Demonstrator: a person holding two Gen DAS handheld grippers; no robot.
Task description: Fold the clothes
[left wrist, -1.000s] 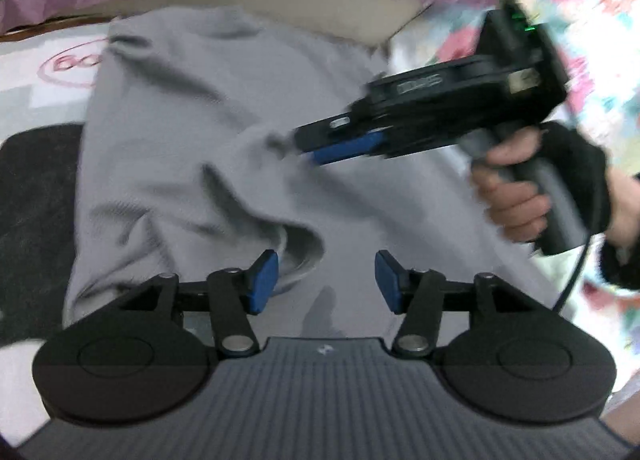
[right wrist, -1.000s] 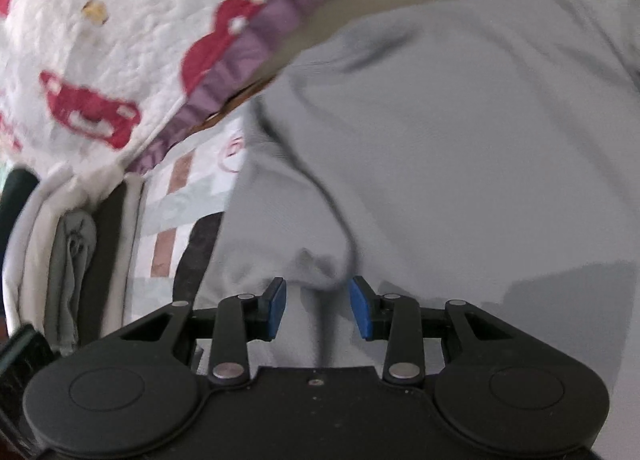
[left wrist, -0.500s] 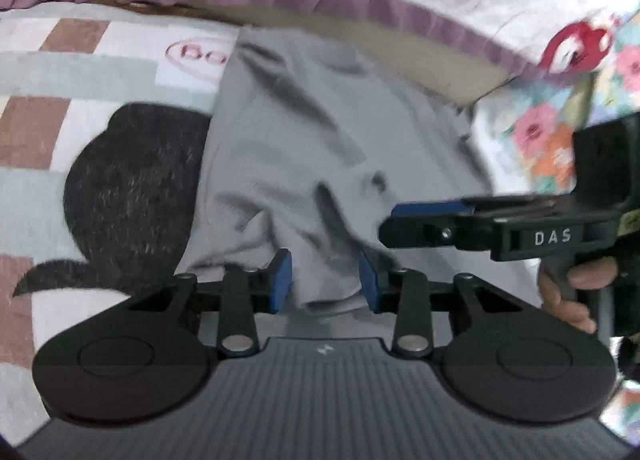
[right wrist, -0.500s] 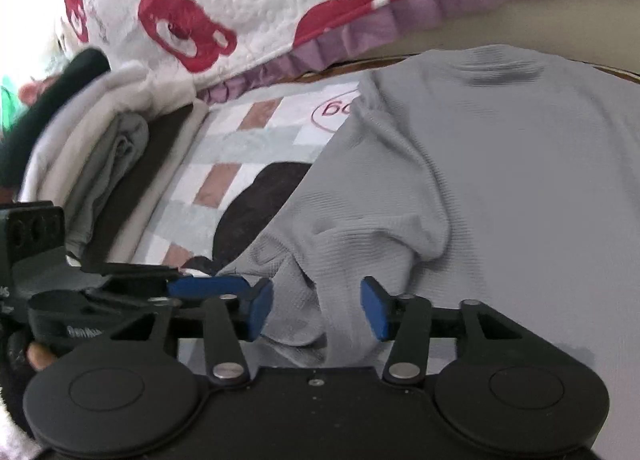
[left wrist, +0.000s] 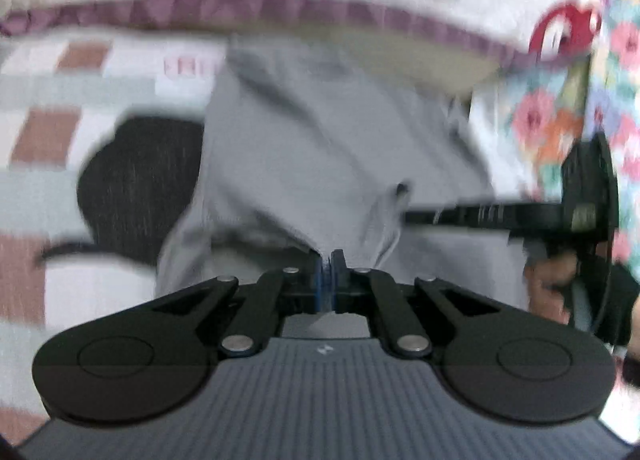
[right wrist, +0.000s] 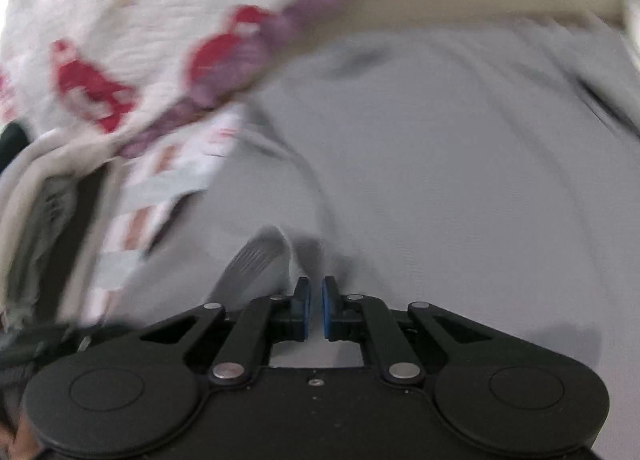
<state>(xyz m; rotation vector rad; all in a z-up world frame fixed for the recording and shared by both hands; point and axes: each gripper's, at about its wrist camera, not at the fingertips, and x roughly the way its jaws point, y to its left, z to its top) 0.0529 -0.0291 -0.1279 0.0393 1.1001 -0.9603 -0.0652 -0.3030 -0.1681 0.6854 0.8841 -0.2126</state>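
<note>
A grey garment (left wrist: 320, 139) lies spread on the bed, bunched at its near edge. My left gripper (left wrist: 330, 278) is shut, with a raised fold of that grey edge pinched between its blue pads. In the left wrist view my right gripper (left wrist: 404, 209) reaches in from the right, its tip buried in a pulled-up bunch of cloth. In the right wrist view the garment (right wrist: 440, 179) fills the middle. My right gripper (right wrist: 315, 308) is closing, its pads almost together on a ridge of grey cloth. Both views are blurred.
A white quilt with red prints and a purple border (left wrist: 360, 15) lies behind the garment. The checked sheet carries a black patch (left wrist: 140, 187) on the left. Flowered fabric (left wrist: 552, 119) is at the right. A stack of folded clothes (right wrist: 48, 199) sits far left. A hand (left wrist: 548, 284) holds the right gripper.
Both grippers went from open around the bunched near edge to closed on it. In the left wrist view the right gripper shifted rightward, and both views swung sideways.
</note>
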